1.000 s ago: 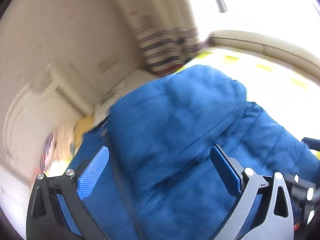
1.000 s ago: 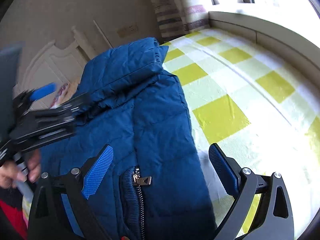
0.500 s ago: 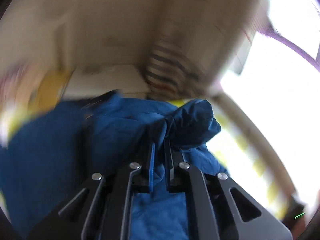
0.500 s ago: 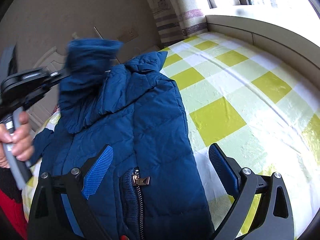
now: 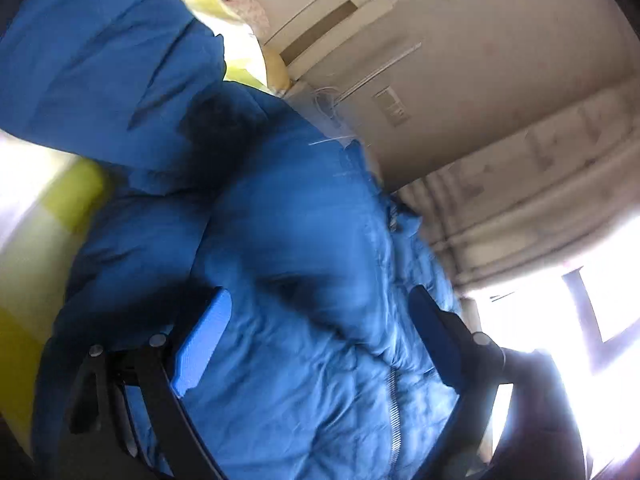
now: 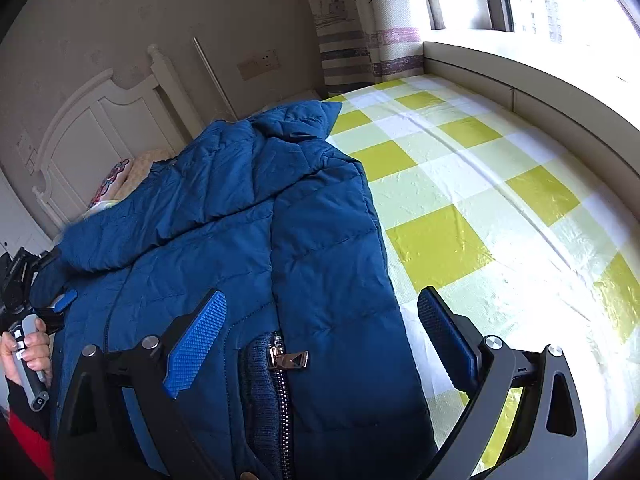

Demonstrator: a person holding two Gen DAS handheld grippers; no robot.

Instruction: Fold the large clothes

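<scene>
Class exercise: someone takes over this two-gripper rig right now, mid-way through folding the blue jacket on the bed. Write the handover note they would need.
Left gripper: jaws opening, nothing pinched; it sits over the blue puffer jacket at its left side, held in the person's hand.
Right gripper: open, empty, hovering above the zipper pull.
Jacket: lies on the yellow checked bedsheet, zipped front up, collar toward the headboard.
Done: one sleeve appears laid across the chest.
Left: probably fold in the other side, then fold the body and smooth it flat.
</scene>
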